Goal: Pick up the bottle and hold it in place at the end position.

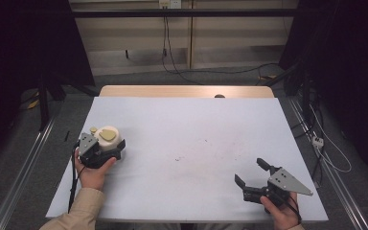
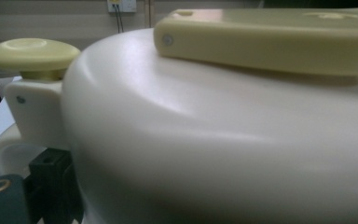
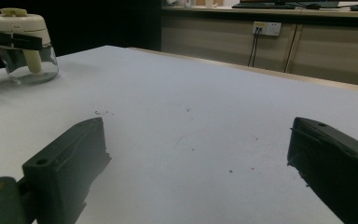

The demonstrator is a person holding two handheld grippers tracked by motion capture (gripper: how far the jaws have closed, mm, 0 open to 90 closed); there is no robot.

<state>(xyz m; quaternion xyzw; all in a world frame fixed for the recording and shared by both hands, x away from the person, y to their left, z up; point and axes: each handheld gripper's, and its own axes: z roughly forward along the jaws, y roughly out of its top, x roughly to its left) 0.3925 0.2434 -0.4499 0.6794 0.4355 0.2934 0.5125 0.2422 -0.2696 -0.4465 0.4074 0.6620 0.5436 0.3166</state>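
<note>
At the table's left stands a small container [image 1: 107, 136] with a cream lid, a pale yellow handle and knob on top, and a clear bowl below. My left gripper [image 1: 112, 147] is shut on that lid. The left gripper view is close against the cream lid [image 2: 214, 140], with the yellow knob [image 2: 32, 53] at upper left. In the right gripper view the container [image 3: 25, 44] stands far off at upper left, black jaws clamped across its lid. My right gripper [image 1: 249, 171] rests near the front right of the table, open, with bare table between its jaws [image 3: 196, 158].
The white table top [image 1: 196, 129] has faint dark specks near its middle. A small dark object [image 1: 219, 96] sits at the wooden far edge. Cables and a power strip [image 1: 317, 141] lie on the floor to the right, beyond a metal rail.
</note>
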